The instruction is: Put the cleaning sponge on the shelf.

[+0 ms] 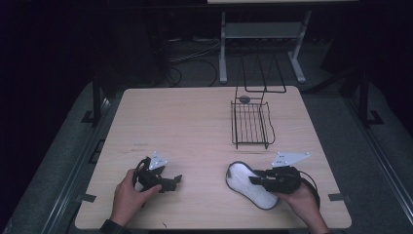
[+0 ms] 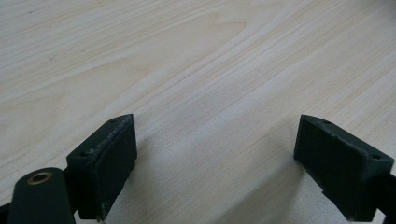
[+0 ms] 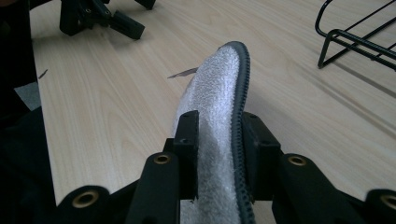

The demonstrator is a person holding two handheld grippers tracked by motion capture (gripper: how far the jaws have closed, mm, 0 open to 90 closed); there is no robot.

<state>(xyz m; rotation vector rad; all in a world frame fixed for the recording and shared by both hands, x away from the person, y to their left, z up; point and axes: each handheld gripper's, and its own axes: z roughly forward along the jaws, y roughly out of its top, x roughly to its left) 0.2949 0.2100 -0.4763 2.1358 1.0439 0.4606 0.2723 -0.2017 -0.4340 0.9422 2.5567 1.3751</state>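
Bare table (image 1: 195, 122) runs wide open across the left and middle, from the near edge to the far one, so either hand could sweep there freely. On the right, the black wire rack (image 1: 251, 124) stands toward the far side, just beyond the white slipper (image 1: 243, 181), leaving a narrow strip between them. A small dark object (image 1: 244, 99), hard to make out, sits at the rack's far end.
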